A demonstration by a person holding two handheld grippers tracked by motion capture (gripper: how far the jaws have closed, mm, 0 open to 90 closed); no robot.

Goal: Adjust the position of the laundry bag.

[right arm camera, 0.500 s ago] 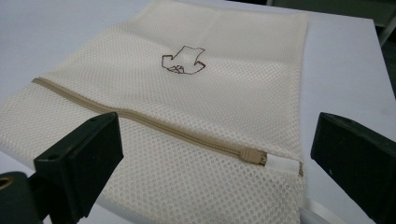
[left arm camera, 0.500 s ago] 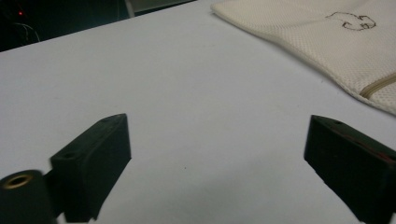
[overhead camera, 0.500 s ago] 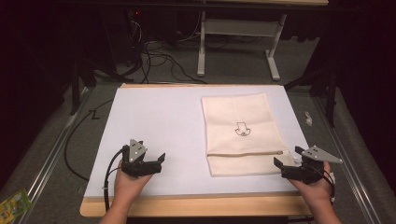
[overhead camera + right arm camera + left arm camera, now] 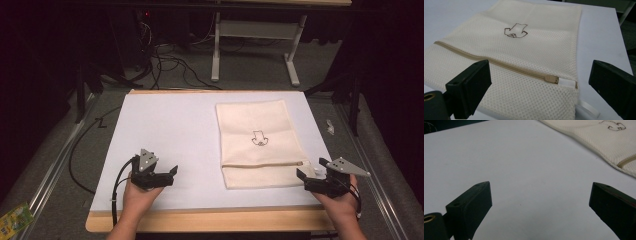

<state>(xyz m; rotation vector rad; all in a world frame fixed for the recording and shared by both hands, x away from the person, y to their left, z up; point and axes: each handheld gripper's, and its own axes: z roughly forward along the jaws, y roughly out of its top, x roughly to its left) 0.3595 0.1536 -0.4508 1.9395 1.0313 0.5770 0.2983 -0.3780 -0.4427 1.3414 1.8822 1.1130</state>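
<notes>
A cream mesh bag (image 4: 261, 142) with a small shirt drawing lies flat on the white sheet (image 4: 165, 135), right of centre. Its tan zipper (image 4: 499, 65) runs across near the front end, the pull (image 4: 551, 79) at the right side. My right gripper (image 4: 309, 179) rests by the bag's front right corner, open, nothing between its jaws; in the right gripper view the bag (image 4: 524, 45) lies just ahead. My left gripper (image 4: 169, 176) sits on the sheet at the front left, open and empty, with the bag's edge (image 4: 599, 142) off to its upper right.
The white sheet covers a wooden board (image 4: 210, 220) on a grey table. A black cable (image 4: 80, 155) trails off the left side. A green packet (image 4: 15, 217) lies at the front left corner. Table legs (image 4: 216, 50) and cables stand on the floor beyond.
</notes>
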